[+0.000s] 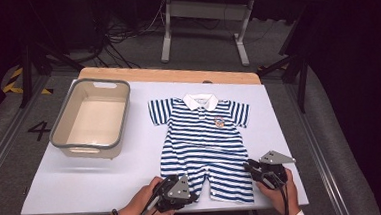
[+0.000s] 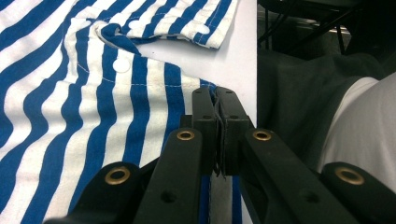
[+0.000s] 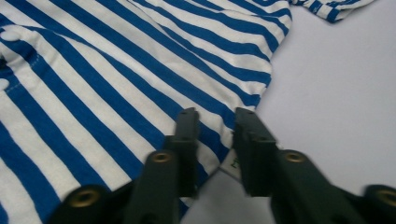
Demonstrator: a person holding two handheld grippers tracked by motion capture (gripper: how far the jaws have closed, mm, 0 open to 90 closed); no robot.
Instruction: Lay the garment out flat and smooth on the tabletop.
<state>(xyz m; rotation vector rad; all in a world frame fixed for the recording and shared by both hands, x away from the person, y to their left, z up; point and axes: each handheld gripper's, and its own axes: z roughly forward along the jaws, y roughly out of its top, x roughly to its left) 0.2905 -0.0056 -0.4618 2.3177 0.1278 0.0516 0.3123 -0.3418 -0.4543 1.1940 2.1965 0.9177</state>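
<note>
From above, the striped romper (image 1: 202,147) lies spread flat on the table (image 1: 107,177), unfolded, the bin (image 1: 91,118) empty. Left gripper view: the left gripper (image 2: 215,100) is clamped on a leg hem. Right gripper view: the right gripper (image 3: 215,122) straddles the other hem, jaws parted, not yet pinching.

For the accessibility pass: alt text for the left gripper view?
The left claw is shut on the hem of a blue-and-white striped romper at the edge of the white table. A white sleeve shows at right.
</note>
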